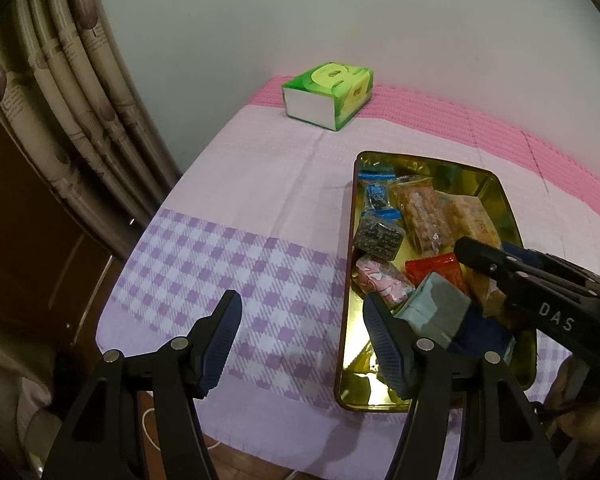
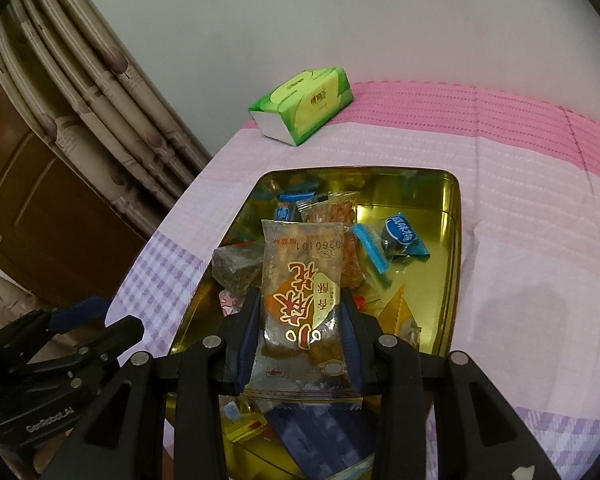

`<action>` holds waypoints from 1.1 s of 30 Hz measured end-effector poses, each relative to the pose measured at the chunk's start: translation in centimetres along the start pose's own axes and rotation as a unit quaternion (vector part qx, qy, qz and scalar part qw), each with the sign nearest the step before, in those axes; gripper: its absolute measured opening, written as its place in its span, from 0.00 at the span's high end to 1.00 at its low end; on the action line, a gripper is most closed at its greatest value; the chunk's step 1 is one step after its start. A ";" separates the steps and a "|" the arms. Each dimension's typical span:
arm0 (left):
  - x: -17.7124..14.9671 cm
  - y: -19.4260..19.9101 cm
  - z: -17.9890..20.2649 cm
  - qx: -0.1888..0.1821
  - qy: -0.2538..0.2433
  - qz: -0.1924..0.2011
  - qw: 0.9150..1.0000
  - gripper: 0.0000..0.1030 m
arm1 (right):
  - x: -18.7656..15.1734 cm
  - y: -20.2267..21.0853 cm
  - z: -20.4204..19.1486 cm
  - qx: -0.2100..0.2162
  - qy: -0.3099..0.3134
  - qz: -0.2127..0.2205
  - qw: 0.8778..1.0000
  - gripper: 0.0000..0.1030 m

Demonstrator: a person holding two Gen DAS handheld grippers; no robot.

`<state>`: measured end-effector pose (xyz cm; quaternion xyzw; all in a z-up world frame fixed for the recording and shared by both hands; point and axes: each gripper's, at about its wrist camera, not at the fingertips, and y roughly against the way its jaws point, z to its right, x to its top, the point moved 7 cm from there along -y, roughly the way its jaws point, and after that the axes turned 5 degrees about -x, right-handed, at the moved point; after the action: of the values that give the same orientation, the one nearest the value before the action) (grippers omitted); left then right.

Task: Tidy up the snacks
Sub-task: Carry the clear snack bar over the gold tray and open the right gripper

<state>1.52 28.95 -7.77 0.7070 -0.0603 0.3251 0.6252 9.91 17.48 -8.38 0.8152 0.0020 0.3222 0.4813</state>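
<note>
Over the gold tin tray (image 2: pixel 452 216) on the checked tablecloth (image 1: pixel 204 264), my right gripper (image 2: pixel 300 344) is clamped on a clear packet of orange snack (image 2: pixel 304 292), held upright above the other wrapped snacks lying in the tray. My left gripper (image 1: pixel 300 344) hangs beside the tray's left rim, jaws apart and empty. A green tissue pack (image 1: pixel 328 94) sits near the wall

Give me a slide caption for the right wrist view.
Right gripper holds a clear snack packet above the gold tin.
</note>
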 end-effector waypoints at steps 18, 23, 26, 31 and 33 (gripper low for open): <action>0.1 0.1 0.2 -0.002 -0.006 0.008 1.000 0.38 | 0.2 -0.9 -1.0 -0.009 0.015 0.003 1.000 0.64; 0.3 0.4 -0.1 0.001 -0.001 0.016 1.000 0.38 | 0.4 -0.4 -1.5 -0.018 0.025 0.015 0.999 0.64; 0.4 0.6 -0.4 0.000 0.006 0.021 1.000 0.38 | 0.5 0.7 -2.0 -0.027 0.033 0.037 0.998 0.53; 0.7 1.4 -0.7 0.000 0.016 0.037 0.999 0.38 | 0.8 3.5 -2.9 -0.055 0.051 0.090 0.993 0.31; 0.8 1.9 -0.7 -0.005 0.020 0.047 0.999 0.38 | 0.8 5.1 -3.3 -0.074 0.063 0.120 0.988 0.25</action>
<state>0.96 29.47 -5.71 0.6938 -0.0827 0.3676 0.6137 7.27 17.60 -2.90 0.7498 -0.0896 0.4276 0.4968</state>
